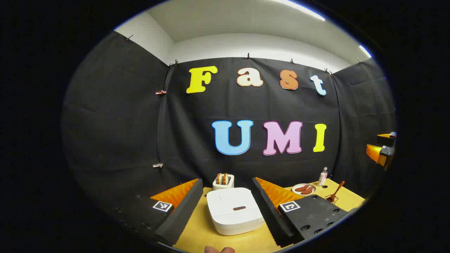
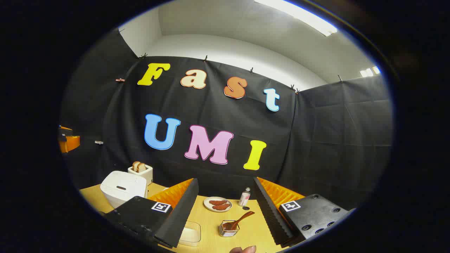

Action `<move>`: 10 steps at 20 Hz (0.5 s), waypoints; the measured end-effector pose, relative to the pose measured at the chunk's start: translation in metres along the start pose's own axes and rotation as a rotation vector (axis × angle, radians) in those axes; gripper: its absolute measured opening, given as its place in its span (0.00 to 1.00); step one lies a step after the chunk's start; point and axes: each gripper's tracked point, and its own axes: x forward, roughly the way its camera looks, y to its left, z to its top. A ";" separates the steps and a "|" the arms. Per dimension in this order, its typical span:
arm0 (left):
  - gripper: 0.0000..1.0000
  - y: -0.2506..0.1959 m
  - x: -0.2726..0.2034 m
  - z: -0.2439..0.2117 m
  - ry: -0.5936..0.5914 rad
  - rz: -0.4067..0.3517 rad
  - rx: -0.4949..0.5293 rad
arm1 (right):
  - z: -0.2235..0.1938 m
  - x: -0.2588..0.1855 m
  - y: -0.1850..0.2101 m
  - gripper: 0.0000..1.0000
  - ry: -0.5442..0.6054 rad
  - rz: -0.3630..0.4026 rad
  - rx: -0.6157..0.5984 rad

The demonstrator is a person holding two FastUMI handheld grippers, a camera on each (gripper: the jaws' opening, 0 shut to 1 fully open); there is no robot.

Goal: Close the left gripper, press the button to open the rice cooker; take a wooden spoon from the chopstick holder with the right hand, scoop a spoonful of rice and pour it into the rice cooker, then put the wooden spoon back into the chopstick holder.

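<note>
Back on the yellow counter point(image 2: 211, 221) there's a white toaster point(image 1: 223, 181) with two slices of bread point(image 1: 222, 178) standing up in its slots. Over to the right, a white plate point(image 2: 218, 204) carrying brown pieces of food, and just beside it a small bottle point(image 2: 244, 197), upright. A clear container point(image 2: 190, 233) sits nearer.

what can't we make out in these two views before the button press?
- Rice cooker inside: lid shut, left gripper view.
- Cooker's near left side, right gripper view: cut off behind the right gripper's left finger.
- Clear container contents: half hidden by that finger, too faint to tell.
- Holder with wooden spoon: too small to tell what else it holds.
- Bottle label: too small.
</note>
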 end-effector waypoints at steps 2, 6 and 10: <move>0.95 0.000 0.000 -0.001 0.004 -0.001 0.000 | 0.002 0.001 0.001 0.97 -0.005 0.002 0.001; 0.95 0.000 -0.001 -0.002 0.006 -0.002 0.007 | -0.003 0.000 0.004 0.97 0.009 0.007 -0.006; 0.95 -0.001 0.001 -0.002 0.007 -0.008 0.006 | -0.001 0.000 0.009 0.97 0.007 0.012 -0.007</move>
